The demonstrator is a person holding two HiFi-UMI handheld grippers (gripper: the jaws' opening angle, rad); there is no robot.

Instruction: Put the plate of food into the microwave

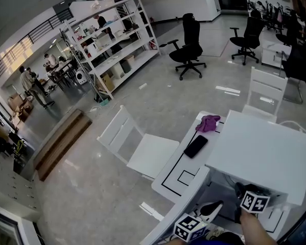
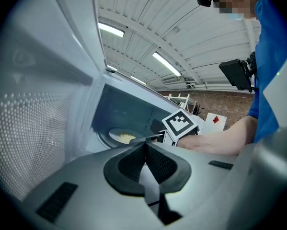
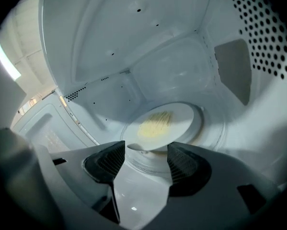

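A white plate with yellow food (image 3: 160, 124) lies on the turntable inside the white microwave (image 3: 133, 42). My right gripper (image 3: 145, 153) reaches into the cavity and is open; the plate's near rim sits just past its dark pads, which do not press on it. In the left gripper view my left gripper (image 2: 144, 147) is shut with nothing in it, outside the opening. It looks in at the plate (image 2: 121, 136) and at the right gripper's marker cube (image 2: 180, 123). In the head view both marker cubes (image 1: 190, 228) (image 1: 255, 202) show under the microwave's white top (image 1: 260, 152).
The open microwave door (image 2: 38, 119) stands at the left in the left gripper view. In the head view a black phone (image 1: 195, 146) and a purple cloth (image 1: 209, 122) lie on the white table (image 1: 178, 180) beside the microwave. White chairs (image 1: 137, 147) stand around it.
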